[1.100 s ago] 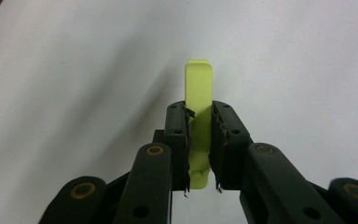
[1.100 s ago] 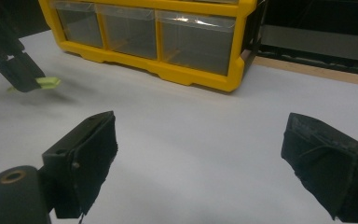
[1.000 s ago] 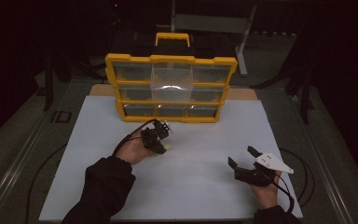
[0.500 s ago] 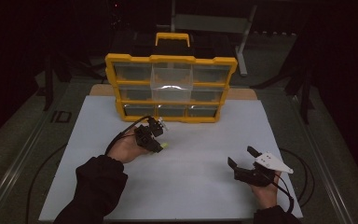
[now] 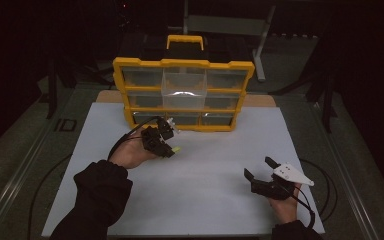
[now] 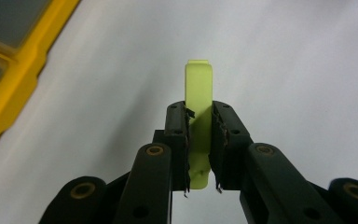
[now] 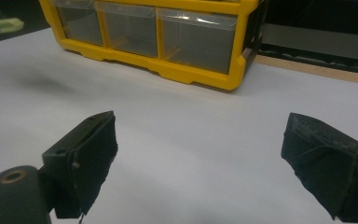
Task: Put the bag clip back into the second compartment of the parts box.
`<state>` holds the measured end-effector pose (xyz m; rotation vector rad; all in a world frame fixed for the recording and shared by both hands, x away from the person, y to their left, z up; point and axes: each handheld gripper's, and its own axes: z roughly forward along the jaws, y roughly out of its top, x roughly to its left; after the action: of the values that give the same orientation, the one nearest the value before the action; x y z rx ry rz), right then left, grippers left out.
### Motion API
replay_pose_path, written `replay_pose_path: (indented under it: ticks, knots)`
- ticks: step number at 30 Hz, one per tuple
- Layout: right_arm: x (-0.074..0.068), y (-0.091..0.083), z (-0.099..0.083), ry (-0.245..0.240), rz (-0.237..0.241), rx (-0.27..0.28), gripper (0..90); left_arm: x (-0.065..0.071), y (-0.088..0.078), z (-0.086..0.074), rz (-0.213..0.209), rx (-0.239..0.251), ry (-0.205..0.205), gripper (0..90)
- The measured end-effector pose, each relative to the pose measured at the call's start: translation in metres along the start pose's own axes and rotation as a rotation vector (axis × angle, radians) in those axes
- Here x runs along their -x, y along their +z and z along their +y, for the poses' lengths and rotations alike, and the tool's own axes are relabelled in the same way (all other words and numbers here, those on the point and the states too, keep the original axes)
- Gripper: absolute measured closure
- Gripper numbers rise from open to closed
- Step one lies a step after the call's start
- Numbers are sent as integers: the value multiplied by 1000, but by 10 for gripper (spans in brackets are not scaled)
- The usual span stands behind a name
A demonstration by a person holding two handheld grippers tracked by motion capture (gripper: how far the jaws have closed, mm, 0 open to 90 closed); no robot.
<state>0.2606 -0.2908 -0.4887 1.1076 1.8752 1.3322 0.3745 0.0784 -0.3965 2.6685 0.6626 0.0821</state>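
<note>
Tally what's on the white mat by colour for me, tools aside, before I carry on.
Yellow: 1, the drawer organizer
Yellow-green: 1, the small plastic piece, clamped in the left tool above the mat
Total: 2

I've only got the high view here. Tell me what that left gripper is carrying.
Observer: The left gripper is shut on a flat lime-green plastic piece, clamped edge-on between the pads.
Operator: Say how much of it sticks out.
Observer: Its squared-off end juts well past the fingertips, and a short end shows behind the pads.
Operator: Now report the right gripper's jaws.
Observer: The right gripper is wide open, with bare white tabletop between its jaws and the yellow drawer organizer ahead.
</note>
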Motion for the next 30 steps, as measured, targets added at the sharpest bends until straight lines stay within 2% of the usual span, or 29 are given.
replay_pose_path:
  ticks: [6, 8, 9, 10, 13, 24, 27, 30]
  knots:
    - [0, 0, 0, 0, 0, -1, 102, 0, -12, 5, -7, 12, -4, 790]
    - [0, 0, 0, 0, 0, -2, 102, -1, -15, 7, -9, 16, 21, 790]
    - [0, 0, 0, 0, 0, -2, 102, -1, -15, 7, -9, 16, 21, 790]
    - [0, 0, 0, -1, 0, -2, 102, -1, -19, 10, -6, 16, 41, 790]
    - [0, 0, 0, -2, -1, -2, 102, 0, -24, 13, -13, 19, 32, 791]
    - [-1, 0, 0, -7, -4, -3, 102, -1, -44, 20, 5, 18, 61, 790]
    - [-1, 0, 0, -4, -2, -3, 102, -2, -47, 22, -2, 22, 58, 790]
    - [-1, 0, -1, -6, -1, -3, 102, -1, -52, 26, -5, 19, 76, 790]
